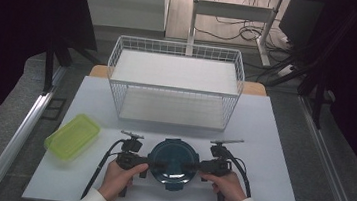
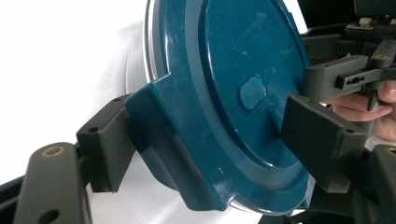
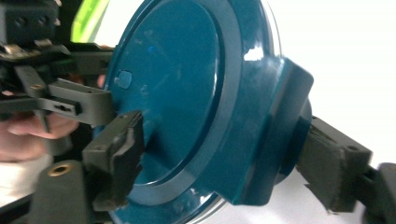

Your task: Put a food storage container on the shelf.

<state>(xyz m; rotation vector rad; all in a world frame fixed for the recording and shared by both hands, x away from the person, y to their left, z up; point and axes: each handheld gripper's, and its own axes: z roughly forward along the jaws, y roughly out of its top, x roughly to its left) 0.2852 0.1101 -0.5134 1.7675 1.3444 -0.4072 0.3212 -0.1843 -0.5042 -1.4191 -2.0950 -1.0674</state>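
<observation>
The round blue container (image 1: 173,164) is seen on the white table (image 1: 273,140), near the front edge, in front of the wire basket (image 1: 175,82) and to the right of the green box (image 1: 72,136). It lies directly between the two grippers, so neither hand is nearer: the left gripper (image 1: 148,164) is set against its left side and the right gripper (image 1: 194,167) against its right, the two facing each other across the lid.

In the left gripper view, the jaws are spread wide around a side clip of the blue container (image 2: 224,107), one jaw under the clip and rim, the other over the lid. Contact looks likely, yet a firm squeeze cannot be told. In the right gripper view, the same is seen on the opposite clip of the blue container (image 3: 187,107): one pad is laid on the lid top, the other against the clip's outer side, and the jaws appear closed on it.

No long axis is offered by the round shape; the line that matters is judged to be the one through the two clips, along which the grippers are already lined up. A level, even lift by both hands is judged to be what is called for next.
</observation>
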